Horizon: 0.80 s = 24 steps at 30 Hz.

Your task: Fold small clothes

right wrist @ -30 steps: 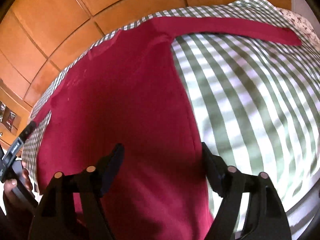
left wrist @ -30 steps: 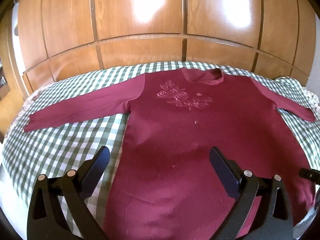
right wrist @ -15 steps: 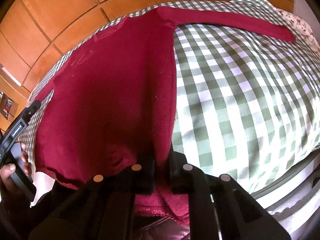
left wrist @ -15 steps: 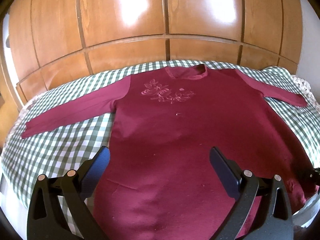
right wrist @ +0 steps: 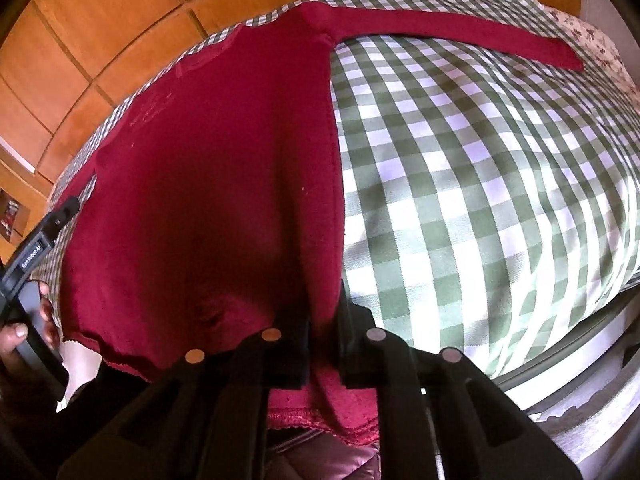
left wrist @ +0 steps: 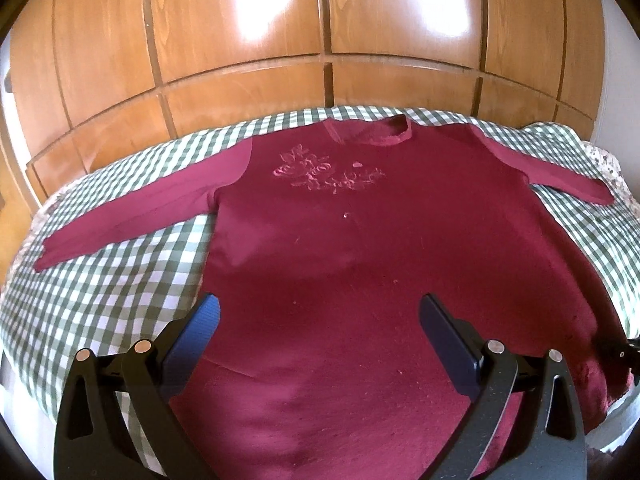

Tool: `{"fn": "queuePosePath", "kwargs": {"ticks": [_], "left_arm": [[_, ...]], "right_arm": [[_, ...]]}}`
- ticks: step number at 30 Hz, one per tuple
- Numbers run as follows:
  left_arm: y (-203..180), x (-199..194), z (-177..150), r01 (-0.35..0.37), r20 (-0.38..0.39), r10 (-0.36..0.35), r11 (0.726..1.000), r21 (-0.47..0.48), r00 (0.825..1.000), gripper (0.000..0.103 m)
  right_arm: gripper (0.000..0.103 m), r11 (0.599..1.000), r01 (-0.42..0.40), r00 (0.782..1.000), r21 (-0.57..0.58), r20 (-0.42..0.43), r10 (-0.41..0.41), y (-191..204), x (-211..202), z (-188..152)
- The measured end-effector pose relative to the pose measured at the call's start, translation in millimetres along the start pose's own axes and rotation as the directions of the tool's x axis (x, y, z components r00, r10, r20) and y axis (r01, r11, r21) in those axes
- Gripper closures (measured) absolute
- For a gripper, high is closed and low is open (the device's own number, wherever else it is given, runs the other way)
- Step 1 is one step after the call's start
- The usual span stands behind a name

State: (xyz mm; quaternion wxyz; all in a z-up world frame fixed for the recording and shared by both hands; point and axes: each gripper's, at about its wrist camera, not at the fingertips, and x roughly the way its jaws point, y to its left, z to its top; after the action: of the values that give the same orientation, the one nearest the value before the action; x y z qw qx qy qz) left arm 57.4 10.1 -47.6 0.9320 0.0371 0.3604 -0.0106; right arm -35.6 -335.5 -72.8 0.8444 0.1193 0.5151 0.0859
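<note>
A maroon long-sleeved top (left wrist: pixel 360 264) with a pink flower pattern on the chest lies face up, sleeves spread, on a green-and-white checked bedcover (left wrist: pixel 100 292). My left gripper (left wrist: pixel 320 328) is open and empty, hovering over the lower middle of the top. My right gripper (right wrist: pixel 324 320) is shut on the top's right side edge near the hem (right wrist: pixel 320 260), pinching a raised fold. The top's right sleeve (right wrist: pixel 440 36) stretches across the cover in the right wrist view. The left gripper body (right wrist: pixel 36 248) shows at that view's left edge.
A wooden panelled wardrobe (left wrist: pixel 320 40) stands right behind the bed. The bed's near edge and frame (right wrist: pixel 580 352) run along the lower right. A floral pillow (right wrist: pixel 592 36) lies at the far right corner.
My right gripper has closed on the top's right side edge and lifted a fold of it. My left gripper stayed open and drew back slightly, so more of the top shows.
</note>
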Motion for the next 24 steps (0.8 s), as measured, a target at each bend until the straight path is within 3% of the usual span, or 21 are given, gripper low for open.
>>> {"fn": "queuePosePath", "kwargs": {"ticks": [7,13,16,17,18,21,24], "left_arm": [[-5,9,-2,0.003,-0.023,-0.003,1.0,0.014,1.0,0.004],[-10,23,-2,0.008,-0.052,-0.007,1.0,0.026,0.999,0.004],[-14,32,0,0.012,-0.06,-0.01,0.999,0.041,0.998,0.004],[-15,37,2,0.011,-0.061,-0.008,0.999,0.051,0.998,0.004],[-15,41,5,0.013,-0.063,-0.009,0.998,0.055,0.998,0.004],[-11,52,13,0.012,-0.067,-0.009,0.999,0.039,0.998,0.004],[-3,65,22,-0.018,-0.066,0.019,1.0,0.018,0.998,0.004]], "right_arm": [[0.085,0.999,-0.025,1.0,0.033,0.017,0.025,-9,-7,3],[0.066,0.988,-0.053,0.995,0.146,0.087,0.041,-35,-18,26],[0.057,0.982,0.001,0.99,0.19,0.135,-0.027,-47,-21,48],[0.048,0.976,0.028,0.986,0.214,0.153,-0.062,-52,-22,56],[0.046,0.969,0.041,0.982,0.242,0.168,-0.084,-60,-23,64],[0.045,0.946,0.039,0.968,0.323,0.221,-0.115,-88,-23,94],[0.048,0.901,-0.016,0.957,0.434,0.267,-0.112,-127,-17,124]]}}
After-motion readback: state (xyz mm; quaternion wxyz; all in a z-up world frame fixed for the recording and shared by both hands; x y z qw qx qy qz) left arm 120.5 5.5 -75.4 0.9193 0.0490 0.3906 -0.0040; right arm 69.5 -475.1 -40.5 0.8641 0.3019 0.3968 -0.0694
